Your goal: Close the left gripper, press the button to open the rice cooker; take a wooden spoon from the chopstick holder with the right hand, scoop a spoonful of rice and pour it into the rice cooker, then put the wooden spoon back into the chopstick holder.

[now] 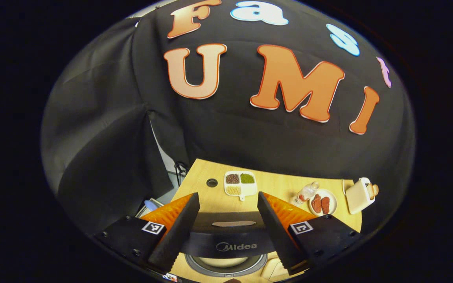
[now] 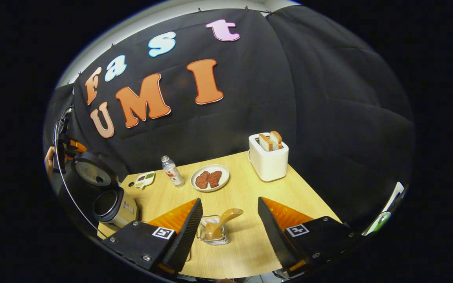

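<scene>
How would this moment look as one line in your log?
cooker: lid up | spoon: in holder | left gripper: open, over cooker | right gripper: open, facing spoon

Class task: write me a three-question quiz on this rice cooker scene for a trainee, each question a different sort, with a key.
1. True or false: the rice cooker lid is up.
2. What stands in the chopstick holder ahead of the right claw?
A wooden spoon
B fork
C whisk
3. Fill in: the toaster holds two slices of ____.

Key: 1 true; 2 A; 3 bread.
</scene>
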A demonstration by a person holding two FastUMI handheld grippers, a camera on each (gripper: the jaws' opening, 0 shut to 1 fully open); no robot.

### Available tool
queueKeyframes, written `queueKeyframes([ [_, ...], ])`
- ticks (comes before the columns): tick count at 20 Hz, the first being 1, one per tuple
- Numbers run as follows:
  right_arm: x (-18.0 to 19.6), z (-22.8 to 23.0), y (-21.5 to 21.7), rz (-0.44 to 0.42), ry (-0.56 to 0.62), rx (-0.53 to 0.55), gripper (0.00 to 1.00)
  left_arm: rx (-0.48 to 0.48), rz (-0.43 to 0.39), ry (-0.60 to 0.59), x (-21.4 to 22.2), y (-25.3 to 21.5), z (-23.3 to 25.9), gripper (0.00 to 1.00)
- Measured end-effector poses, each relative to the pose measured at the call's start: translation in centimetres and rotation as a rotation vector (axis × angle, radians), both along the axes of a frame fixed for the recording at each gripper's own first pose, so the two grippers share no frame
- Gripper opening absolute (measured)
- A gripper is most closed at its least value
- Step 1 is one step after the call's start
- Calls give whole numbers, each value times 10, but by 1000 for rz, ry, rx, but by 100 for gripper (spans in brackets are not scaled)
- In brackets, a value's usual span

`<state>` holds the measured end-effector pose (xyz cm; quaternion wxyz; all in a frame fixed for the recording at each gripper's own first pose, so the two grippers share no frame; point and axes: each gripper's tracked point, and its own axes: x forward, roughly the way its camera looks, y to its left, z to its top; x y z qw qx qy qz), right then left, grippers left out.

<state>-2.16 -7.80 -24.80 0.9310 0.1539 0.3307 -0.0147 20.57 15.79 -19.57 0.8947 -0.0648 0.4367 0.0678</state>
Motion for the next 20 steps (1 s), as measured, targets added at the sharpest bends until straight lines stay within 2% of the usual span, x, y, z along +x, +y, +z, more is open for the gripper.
queueKeyframes([
  [5,-3,8,37,68,-8,4,88,-97,-51,250,-63,-33,-45,100],
  [12,-2,27,80,161,-39,14,88,-93,-143,547,-152,-54,-118,100],
  [15,0,32,95,193,-45,17,89,-55,-182,615,-169,-60,-150,97],
  [16,-2,33,97,202,-45,12,89,-42,-198,577,-160,-61,-156,98],
  [17,-3,33,99,213,-46,8,89,-56,-177,619,-170,-65,-156,98],
  [18,-3,35,103,219,-48,6,89,-50,-170,579,-159,-65,-153,99],
  [20,-5,39,110,232,-58,15,89,-49,-187,589,-163,-61,-154,98],
])
